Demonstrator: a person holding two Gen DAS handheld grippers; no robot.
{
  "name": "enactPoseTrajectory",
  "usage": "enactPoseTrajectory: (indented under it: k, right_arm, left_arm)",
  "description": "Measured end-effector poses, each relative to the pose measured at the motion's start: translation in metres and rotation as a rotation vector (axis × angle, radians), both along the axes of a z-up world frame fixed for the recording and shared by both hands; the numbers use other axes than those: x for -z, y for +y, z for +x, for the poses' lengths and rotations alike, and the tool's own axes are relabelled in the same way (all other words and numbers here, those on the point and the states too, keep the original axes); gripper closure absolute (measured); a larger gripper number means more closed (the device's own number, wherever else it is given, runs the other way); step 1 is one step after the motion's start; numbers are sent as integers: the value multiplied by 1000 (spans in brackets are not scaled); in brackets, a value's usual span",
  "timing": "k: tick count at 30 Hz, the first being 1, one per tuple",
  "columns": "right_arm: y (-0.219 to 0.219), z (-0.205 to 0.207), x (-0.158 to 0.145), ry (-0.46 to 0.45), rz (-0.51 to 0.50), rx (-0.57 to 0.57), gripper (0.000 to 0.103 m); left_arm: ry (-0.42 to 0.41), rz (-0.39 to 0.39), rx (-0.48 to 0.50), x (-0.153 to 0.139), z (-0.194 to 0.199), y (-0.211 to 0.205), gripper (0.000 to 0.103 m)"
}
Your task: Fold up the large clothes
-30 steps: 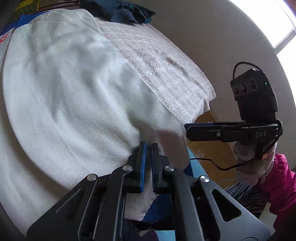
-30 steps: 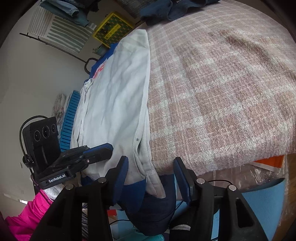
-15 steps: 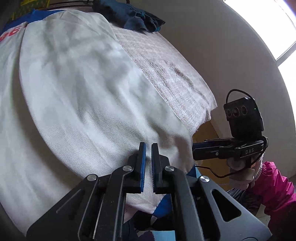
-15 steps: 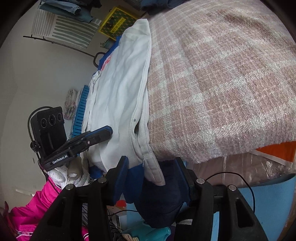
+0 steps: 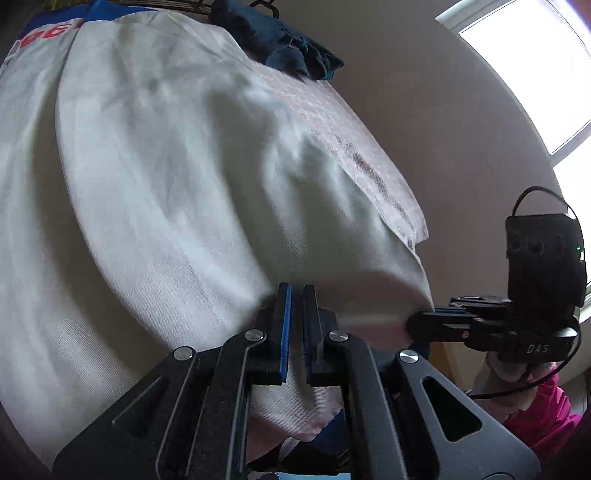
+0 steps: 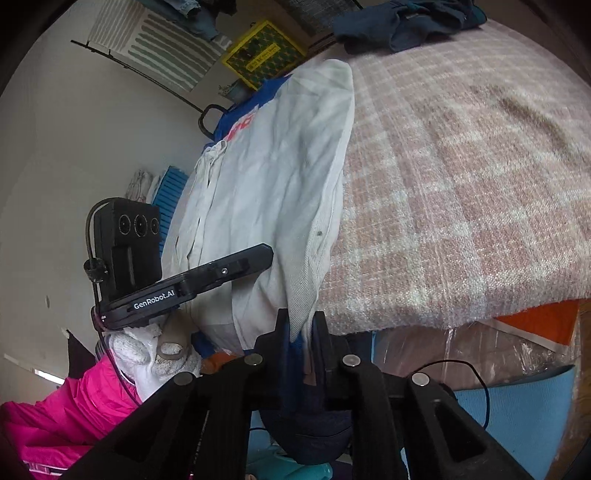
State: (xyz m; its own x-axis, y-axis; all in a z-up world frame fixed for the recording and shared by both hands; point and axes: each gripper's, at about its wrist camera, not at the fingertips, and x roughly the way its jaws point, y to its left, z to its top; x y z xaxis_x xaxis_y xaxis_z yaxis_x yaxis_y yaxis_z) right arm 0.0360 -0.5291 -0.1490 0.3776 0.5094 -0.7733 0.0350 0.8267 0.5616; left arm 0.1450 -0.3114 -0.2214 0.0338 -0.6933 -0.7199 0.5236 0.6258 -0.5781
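I have both tongs on the near hem of the white garment [image 6: 273,177], which lies spread along the left side of the bed [image 6: 461,192], its long axis running straight away from me towards the dark blue clothes [image 6: 402,22] heaped at the bed's far end. My left tongs [image 5: 296,295] are pinched nearly closed on white cloth at the hem; the fabric runs down between the blue pads. My right tongs [image 6: 301,321] have just been closing, and a strip of the white edge with a bit of blue trim now sits between their jaws, so I judge that corner gripped. In the left view the right tongs' tip touches the hem corner, just beside my own grip, so the two holds sit side by side along the short edge, with the right one nearer the bare plaid blanket.

The whole body of the garment lies ahead of both tongs, away from the hem. To my mind the next fold turns on that: the hem goes forward along the long axis, towards the red lettering [image 5: 48,33] at the far end, both hands level so the edge stays square.
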Motion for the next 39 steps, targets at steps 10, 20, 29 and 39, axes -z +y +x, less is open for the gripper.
enactPoseTrajectory:
  k: [10, 20, 29, 39]
  right_arm:
    - [58, 12, -40, -94, -368, -89, 95]
    - [172, 15, -68, -254, -787, -407, 95]
    - [298, 9, -29, -324, -1007, -817, 95]
    - [308, 22, 22, -230, -866, -863, 91]
  left_arm:
    - [-52, -94, -122, -68, 6, 73, 101]
    - [-133, -149, -354, -125, 23, 210, 101]
    - [-103, -167, -477, -110, 35, 273, 101]
    - [-59, -164, -491, -89, 39, 288, 101]
